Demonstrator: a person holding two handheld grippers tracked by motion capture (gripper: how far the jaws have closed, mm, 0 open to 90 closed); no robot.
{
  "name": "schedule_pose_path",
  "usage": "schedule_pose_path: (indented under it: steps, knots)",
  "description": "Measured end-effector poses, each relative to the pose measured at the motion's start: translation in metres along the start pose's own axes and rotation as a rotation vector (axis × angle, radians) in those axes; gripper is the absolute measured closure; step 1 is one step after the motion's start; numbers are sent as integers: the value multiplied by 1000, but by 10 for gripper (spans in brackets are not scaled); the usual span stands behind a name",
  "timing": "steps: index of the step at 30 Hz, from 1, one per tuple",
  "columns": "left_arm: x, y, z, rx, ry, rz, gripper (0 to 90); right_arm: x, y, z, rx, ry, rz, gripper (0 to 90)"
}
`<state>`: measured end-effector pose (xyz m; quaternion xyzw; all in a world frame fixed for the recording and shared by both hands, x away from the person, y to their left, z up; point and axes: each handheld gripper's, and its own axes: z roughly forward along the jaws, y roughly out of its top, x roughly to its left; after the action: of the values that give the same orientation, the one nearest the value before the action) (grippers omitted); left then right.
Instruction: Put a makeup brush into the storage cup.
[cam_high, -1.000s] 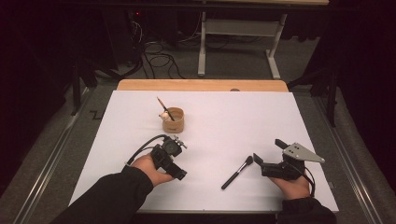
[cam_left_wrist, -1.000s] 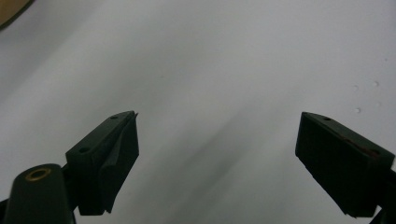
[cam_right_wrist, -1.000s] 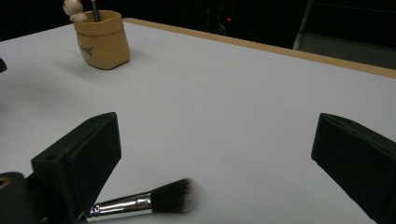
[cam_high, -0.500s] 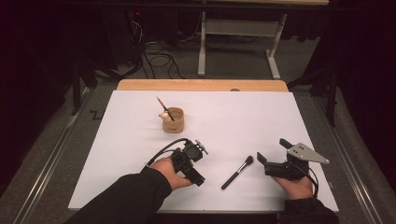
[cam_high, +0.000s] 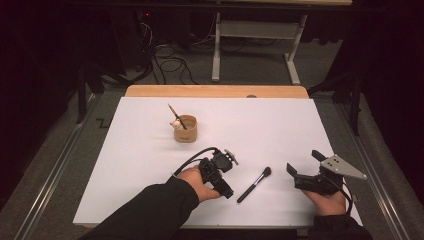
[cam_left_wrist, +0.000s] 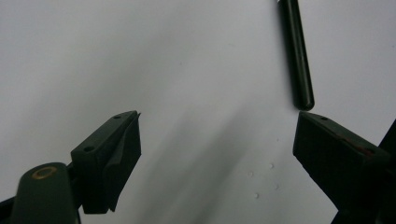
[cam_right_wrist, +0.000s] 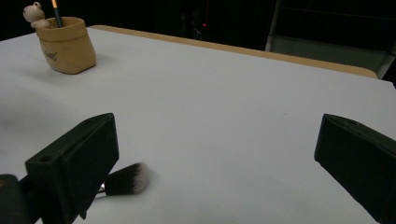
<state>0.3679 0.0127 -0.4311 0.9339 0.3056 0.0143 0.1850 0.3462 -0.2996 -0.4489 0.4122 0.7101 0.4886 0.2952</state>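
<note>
Far left of the white table (cam_high: 300, 130), toward the back: tan cup (cam_high: 185, 129), upright, a thin stick (cam_high: 176, 116) leaning in it and a small bear figure (cam_high: 175, 123) at its rim. In the right gripper view the cup (cam_right_wrist: 66, 44) stands at the top left, well apart from everything near the front edge. It has not shifted from a second ago.

Left gripper (cam_high: 224, 186), in the person's left hand (cam_high: 195, 181): a second ago it sat further left, nearer the cup's line. It has since slid rightward across the table and now lies just beside the brush (cam_high: 254, 184), at its handle end. Jaws spread wide, nothing clamped. Its own view shows the black handle tip (cam_left_wrist: 297, 56) ending just above the right-hand jaw, outside the gap; bare white surface between the jaws. Whether that jaw touches the handle, cannot tell.

Brush: flat on the table near the front edge, between the two grippers, lying slantwise with bristles up and to the right. Same spot and angle as in both earlier frames. The right gripper view catches its bristle head (cam_right_wrist: 125, 178), dark with pale tips, just beside the left-hand jaw.

Right gripper (cam_high: 295, 175), in the right hand (cam_high: 327, 201): jaws agape, empty, pointing left toward the brush head, near it but apart. It has drifted slightly to the right since a second ago. Grey plate (cam_high: 343, 167) on top.
</note>
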Motion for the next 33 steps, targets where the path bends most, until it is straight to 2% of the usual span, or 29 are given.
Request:
schedule_pose_path:
  steps: [6,18,25,28,33]
  knots:
    - [-9,7,4,10,2,32,167,3,0,1,4,7,-5,6]
    - [-23,18,14,23,-9,58,188,3,-1,1,1,12,-1,12]
    - [-33,24,22,37,-14,77,239,4,-1,1,1,14,-1,15]
    - [-35,25,24,37,-20,72,265,4,-1,1,3,16,-3,18]
    - [-38,26,26,37,-25,73,349,4,-2,2,9,20,-3,19]
